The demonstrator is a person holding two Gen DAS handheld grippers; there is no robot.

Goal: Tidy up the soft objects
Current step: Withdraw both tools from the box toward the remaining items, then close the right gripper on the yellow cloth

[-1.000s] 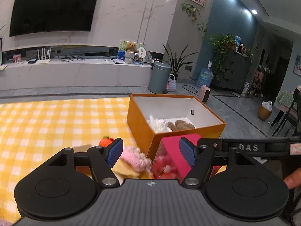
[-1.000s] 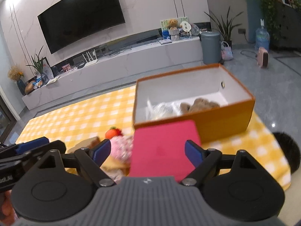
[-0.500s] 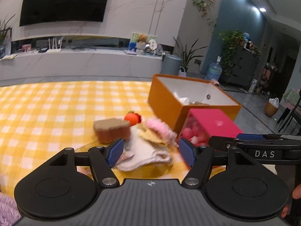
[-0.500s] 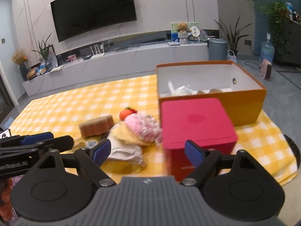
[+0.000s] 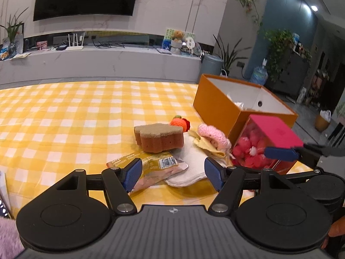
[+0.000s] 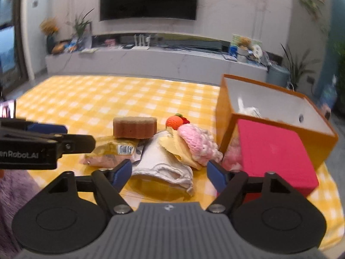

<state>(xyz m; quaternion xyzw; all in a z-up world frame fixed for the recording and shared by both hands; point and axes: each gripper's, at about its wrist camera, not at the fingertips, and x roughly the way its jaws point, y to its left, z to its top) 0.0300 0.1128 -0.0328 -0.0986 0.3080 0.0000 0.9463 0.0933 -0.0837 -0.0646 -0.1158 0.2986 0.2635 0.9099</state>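
Left gripper [image 5: 173,170] spread wide, nothing between fingers; right gripper [image 6: 169,171] likewise spread, holding nothing. Just ahead of both: yellow snack packet [image 5: 151,164] and folded white cloth [image 6: 163,161] on checked tabletop [image 5: 64,118]. Beyond: brown sponge [image 5: 159,137] resting on packet, pink knit piece [image 6: 198,143] over yellow cloth [image 6: 174,145]. Behind sponge: orange knit fruit [image 5: 180,123]. Ahead-right: pink box [image 6: 276,153], touching open orange box [image 5: 217,105] farther back.
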